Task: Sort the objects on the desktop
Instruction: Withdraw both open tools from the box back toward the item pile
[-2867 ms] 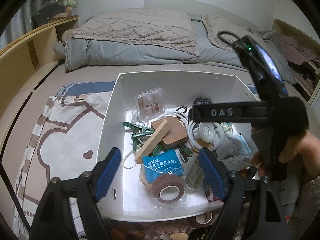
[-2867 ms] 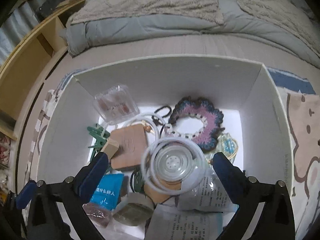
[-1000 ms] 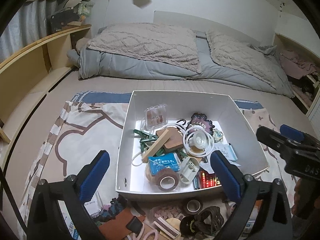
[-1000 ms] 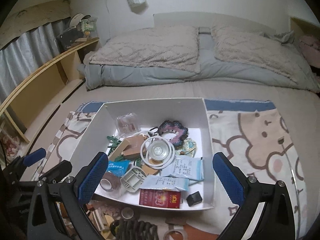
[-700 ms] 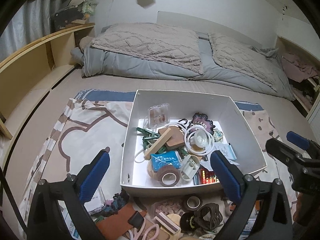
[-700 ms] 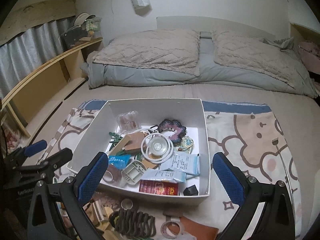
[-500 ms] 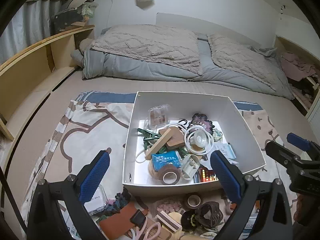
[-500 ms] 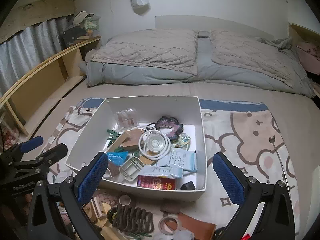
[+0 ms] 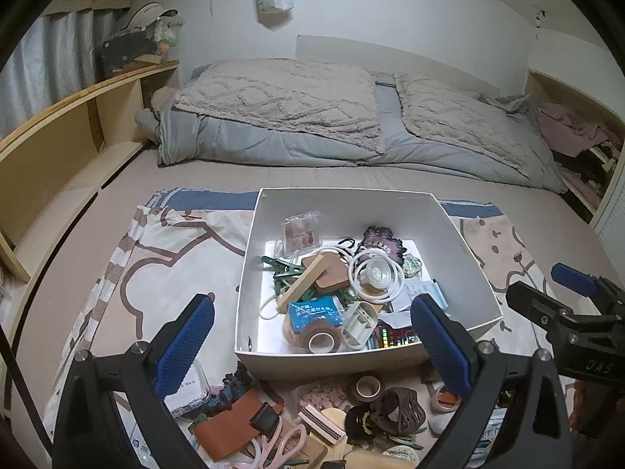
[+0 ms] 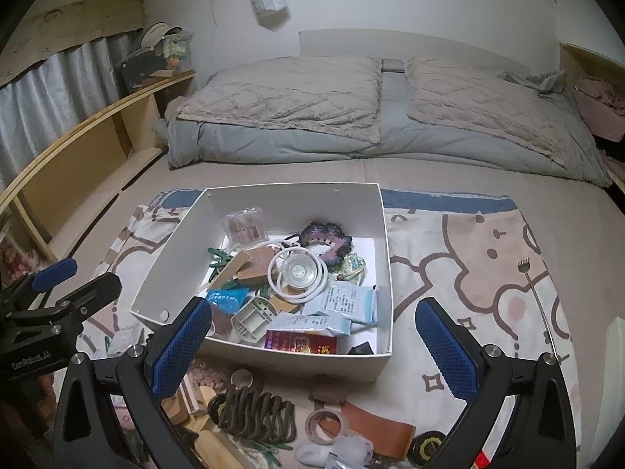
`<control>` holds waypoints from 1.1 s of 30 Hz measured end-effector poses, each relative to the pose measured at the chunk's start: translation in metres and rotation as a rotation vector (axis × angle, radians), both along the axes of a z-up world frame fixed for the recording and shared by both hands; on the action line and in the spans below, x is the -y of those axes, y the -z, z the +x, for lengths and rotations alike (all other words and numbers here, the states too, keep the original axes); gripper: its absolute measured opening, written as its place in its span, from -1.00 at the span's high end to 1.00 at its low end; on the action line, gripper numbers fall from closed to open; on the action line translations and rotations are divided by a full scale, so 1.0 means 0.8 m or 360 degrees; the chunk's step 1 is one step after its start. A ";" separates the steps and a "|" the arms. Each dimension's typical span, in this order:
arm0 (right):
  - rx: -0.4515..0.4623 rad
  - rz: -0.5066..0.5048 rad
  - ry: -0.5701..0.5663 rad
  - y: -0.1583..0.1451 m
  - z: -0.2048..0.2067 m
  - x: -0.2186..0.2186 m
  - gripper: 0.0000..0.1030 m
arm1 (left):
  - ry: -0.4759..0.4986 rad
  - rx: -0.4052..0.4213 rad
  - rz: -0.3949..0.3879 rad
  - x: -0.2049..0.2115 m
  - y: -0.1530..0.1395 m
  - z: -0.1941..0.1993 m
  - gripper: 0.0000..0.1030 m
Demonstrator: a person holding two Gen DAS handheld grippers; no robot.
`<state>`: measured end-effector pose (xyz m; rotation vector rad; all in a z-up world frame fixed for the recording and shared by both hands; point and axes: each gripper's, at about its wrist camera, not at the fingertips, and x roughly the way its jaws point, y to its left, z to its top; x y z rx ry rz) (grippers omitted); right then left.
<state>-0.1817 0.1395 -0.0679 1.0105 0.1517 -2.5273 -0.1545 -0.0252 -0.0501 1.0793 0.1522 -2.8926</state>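
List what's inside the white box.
The white box holds a coiled white cable, crochet scrunchie, green clips, wooden block, blue packet, tape roll, sachets and a red pack. Whatever lies beneath the pile is hidden.

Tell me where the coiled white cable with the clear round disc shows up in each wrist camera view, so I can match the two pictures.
Left wrist view: the coiled white cable lies right of centre, inside the white box, toward its back right.
Right wrist view: the coiled white cable lies just left of centre, in the middle of the box.
Shared landmark: the purple crocheted piece lies just behind it in both.
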 end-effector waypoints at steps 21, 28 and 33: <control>-0.0104 -0.0103 -0.0079 -0.038 0.066 -0.036 -1.00 | 0.0057 -0.0162 -0.0046 0.004 -0.036 0.071 -0.97; -0.0145 -0.0119 -0.0129 -0.047 0.091 -0.047 -1.00 | 0.0039 -0.0208 -0.0064 0.013 -0.043 0.099 -0.97; -0.0161 -0.0085 -0.0179 -0.042 0.106 -0.054 -1.00 | 0.0054 -0.0214 -0.0052 0.020 -0.044 0.116 -0.97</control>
